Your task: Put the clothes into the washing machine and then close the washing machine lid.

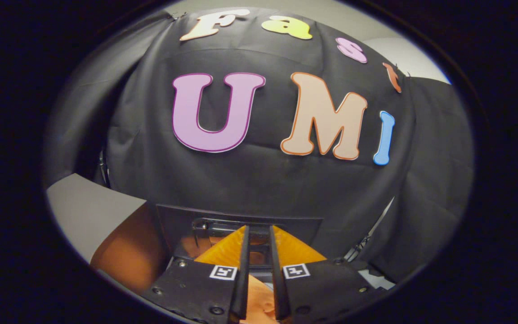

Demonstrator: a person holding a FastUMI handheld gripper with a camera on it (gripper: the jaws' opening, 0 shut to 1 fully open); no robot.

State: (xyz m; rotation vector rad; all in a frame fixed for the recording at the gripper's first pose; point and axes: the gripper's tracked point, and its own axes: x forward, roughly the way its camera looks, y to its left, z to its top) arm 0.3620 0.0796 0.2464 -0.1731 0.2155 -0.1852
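Far left: a pale grey wall [86,211] shows past the edge of the black cloth [259,180], which hangs in soft folds across the booth. Low on the left, beside the gripper body, lies an orange surface [128,256], smooth and lit from above; whether it is the clothes or a table cannot be told from here.

Centre: the gripper [259,252] points level at the cloth. Its two orange fingers [225,252] stand close together with a narrow gap between them, nearly closed. Orange material [259,301] shows in the gap near the base of the fingers; whether the pads press on it cannot be told. Just beyond the fingertips sits a dark box-like frame with an opening [236,227], low against the cloth; it may be the washer.

Right: the cloth runs on in deeper folds. A thin pale rod [378,225] slants down along it. Pale wall [403,49] shows above the cloth's top edge.
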